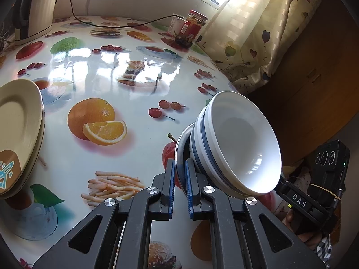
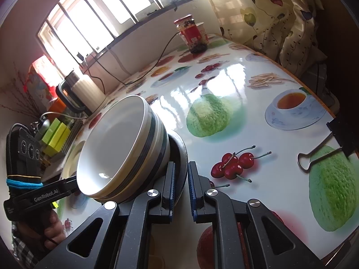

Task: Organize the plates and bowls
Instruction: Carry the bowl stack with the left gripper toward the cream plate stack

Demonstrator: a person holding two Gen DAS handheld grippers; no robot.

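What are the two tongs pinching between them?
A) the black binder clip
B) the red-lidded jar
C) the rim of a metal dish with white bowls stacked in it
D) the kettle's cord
C: both the left tongs and the right tongs are closed on the rim of the metal dish, and the white bowls sit stacked in it.

The left gripper (image 1: 180,171) is built of matte black angular links with triangular cut-outs, joined by round silver screws (image 1: 152,190), and its fingers carry ribbed blue pads (image 1: 171,179). The right gripper (image 2: 181,174) has the same black frame, silver screws and blue pads. One handle bar reads "DAS" (image 1: 299,200) in white; the other reads "GenRobot.AI" (image 2: 46,196). Each carries a black module with three round lenses (image 2: 29,148). A blue band (image 2: 22,183) wraps one handle. A checked sleeve (image 1: 323,247) shows at the wrist.
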